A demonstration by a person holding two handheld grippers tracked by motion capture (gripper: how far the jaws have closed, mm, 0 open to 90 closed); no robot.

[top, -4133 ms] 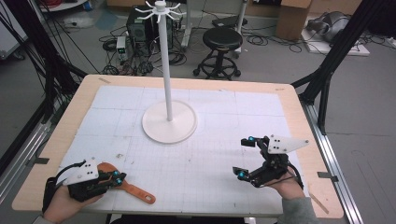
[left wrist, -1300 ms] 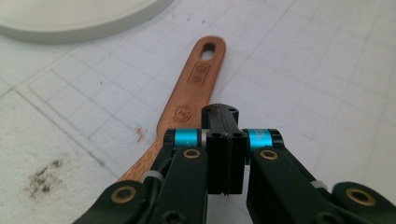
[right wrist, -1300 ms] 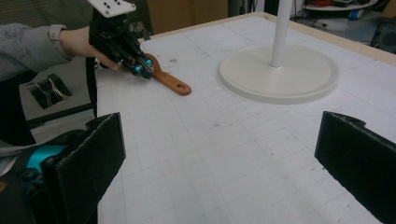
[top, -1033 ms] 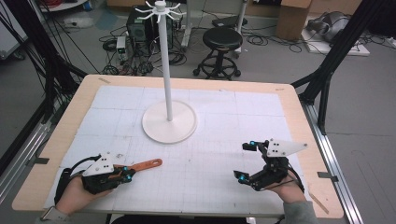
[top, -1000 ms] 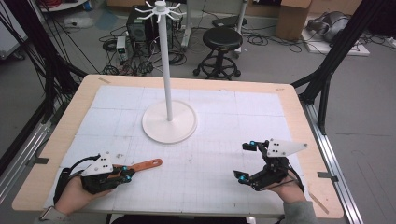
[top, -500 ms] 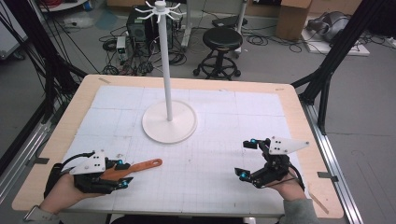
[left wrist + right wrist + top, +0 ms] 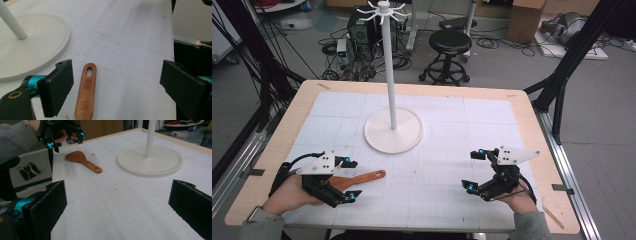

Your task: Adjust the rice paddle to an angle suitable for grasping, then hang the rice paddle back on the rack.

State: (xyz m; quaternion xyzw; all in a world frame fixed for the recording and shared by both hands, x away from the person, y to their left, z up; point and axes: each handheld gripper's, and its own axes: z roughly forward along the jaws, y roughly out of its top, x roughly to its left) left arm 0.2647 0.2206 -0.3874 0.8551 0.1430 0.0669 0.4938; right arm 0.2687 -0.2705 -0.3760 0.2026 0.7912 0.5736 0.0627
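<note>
At the lower left of the high view, the person's left hand (image 7: 287,192) holds the left gripper (image 7: 350,180) low over the worktop (image 7: 532,130), its jaws spread wide apart and grasping nothing. A wooden spatula (image 7: 357,179) lies flat on the white gridded mat (image 7: 452,150) between those jaws, its handle pointing toward the middle of the frame. In the left gripper view the handle, with its slotted hanging hole, sits just beside the jaw at the lower left without touching it, well apart from the jaw at the right.

At the lower right of the high view, the right hand (image 7: 519,202) holds the right gripper (image 7: 474,171), also released, with jaws open and nothing between them. A grey three-cornered plate (image 7: 517,155) rides on top of it.

Farther up the frame, near the centre, a white stand (image 7: 391,75) rises from a round flat base (image 7: 393,131) on the mat, with small hooks fanning out at its top. Beyond the worktop's far edge, on the floor, I see a black stool (image 7: 451,47), tangled cables and a cardboard box (image 7: 524,20).
</note>
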